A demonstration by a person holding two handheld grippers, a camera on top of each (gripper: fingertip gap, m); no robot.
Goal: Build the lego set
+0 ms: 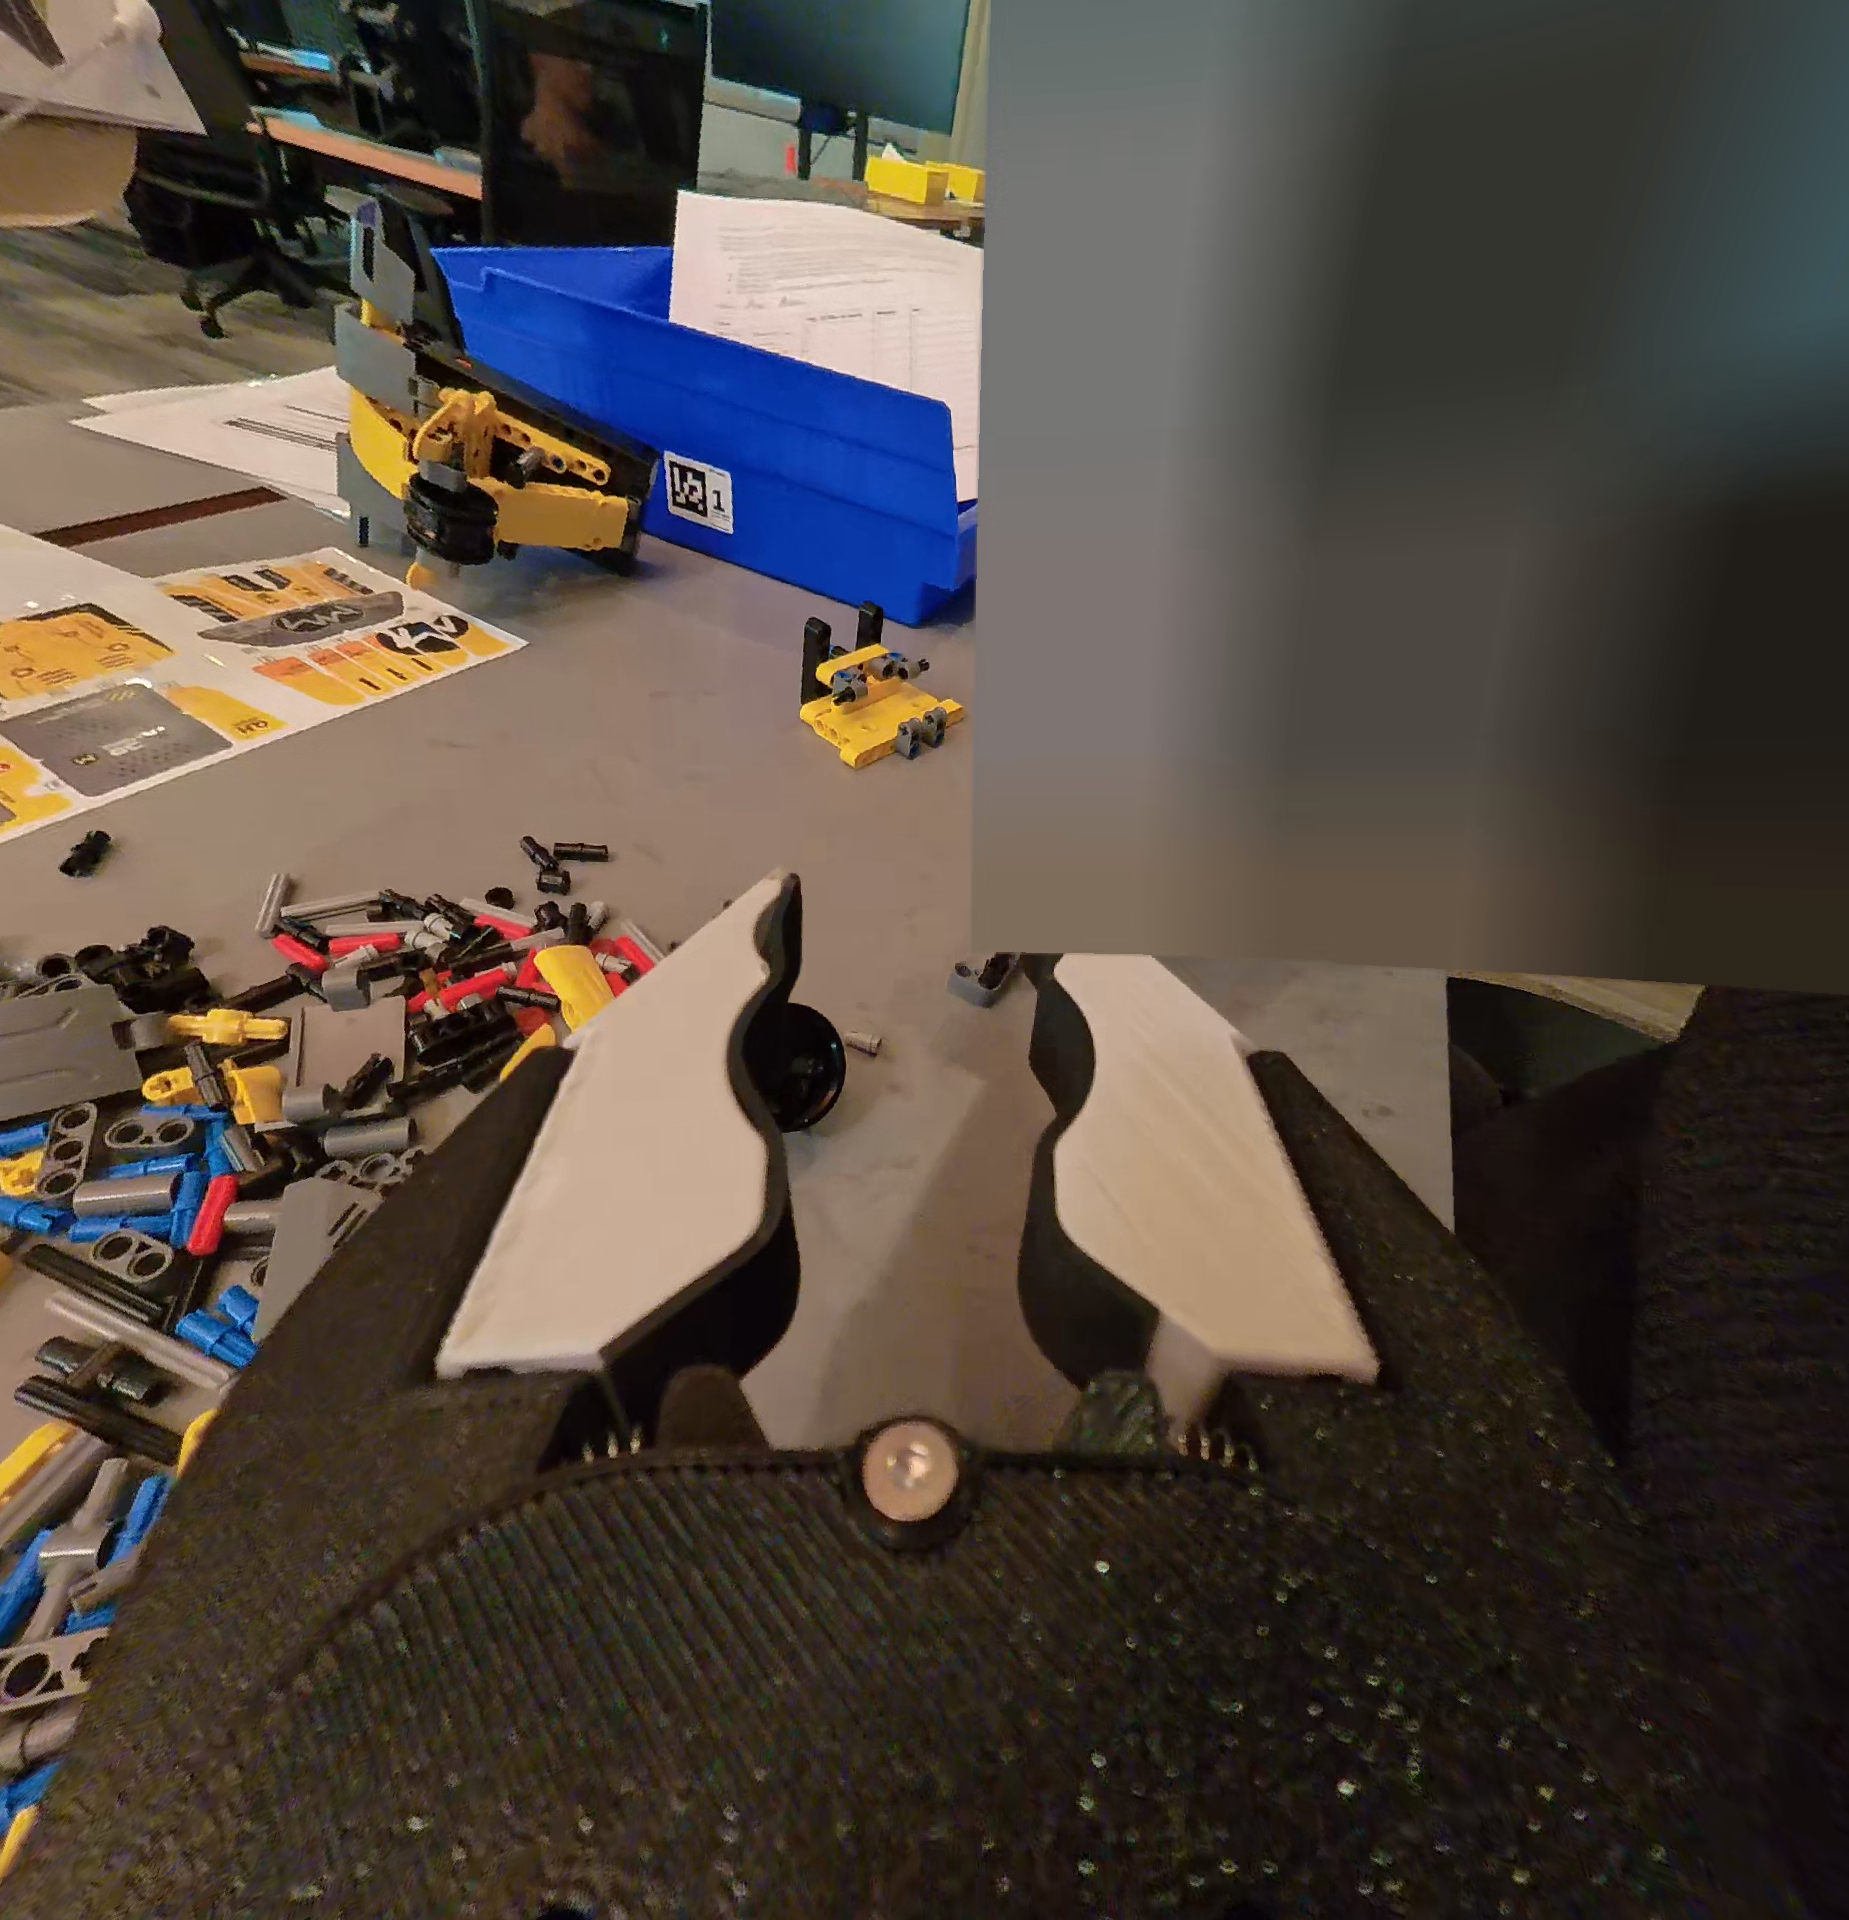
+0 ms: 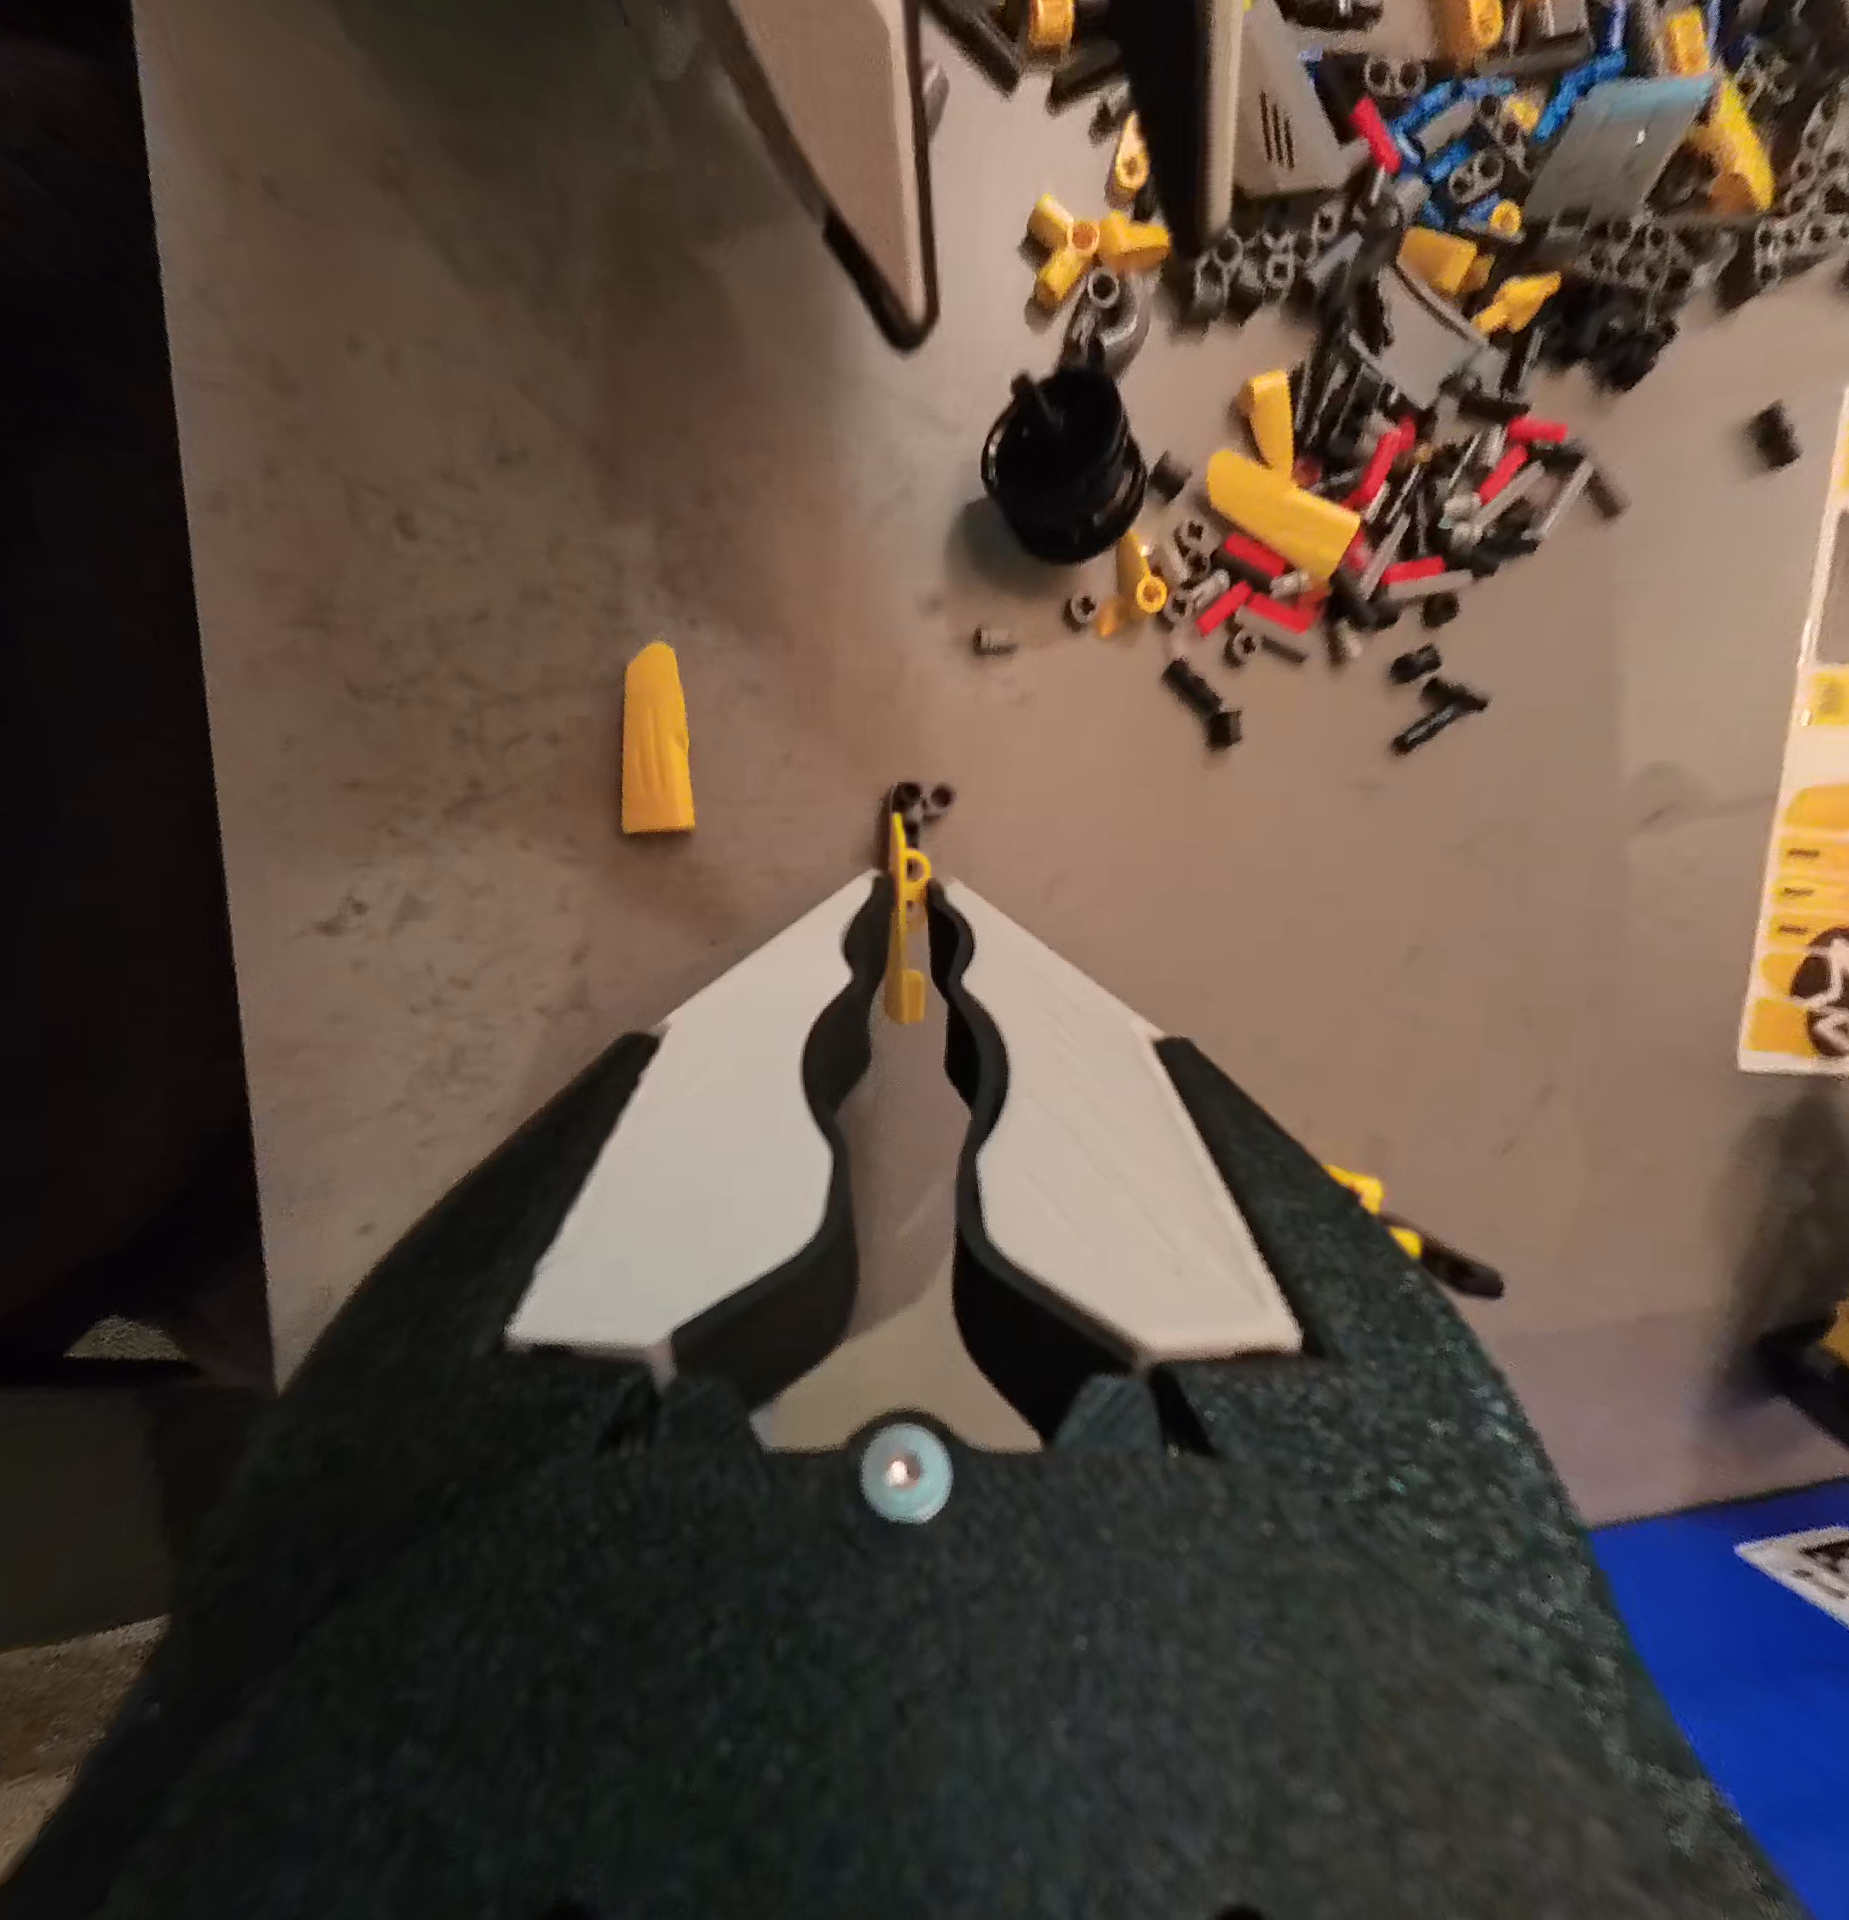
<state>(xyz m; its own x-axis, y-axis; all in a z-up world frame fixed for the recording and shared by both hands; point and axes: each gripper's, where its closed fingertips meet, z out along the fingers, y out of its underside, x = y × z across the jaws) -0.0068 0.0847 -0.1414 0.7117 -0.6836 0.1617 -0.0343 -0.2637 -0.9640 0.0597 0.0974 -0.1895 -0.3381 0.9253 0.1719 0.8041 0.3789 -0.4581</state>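
Right wrist view: yellow piece [image 2: 903, 935], perhaps pinched.

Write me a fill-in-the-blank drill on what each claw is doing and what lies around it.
1. The right claw is shut on a thin ___ piece.
2. The left claw is ___, holding nothing.
3. The black wheel lies beside the left claw's ___ finger.
4. The bin behind the small yellow assembly is ___.

Missing words: yellow; open; left; blue
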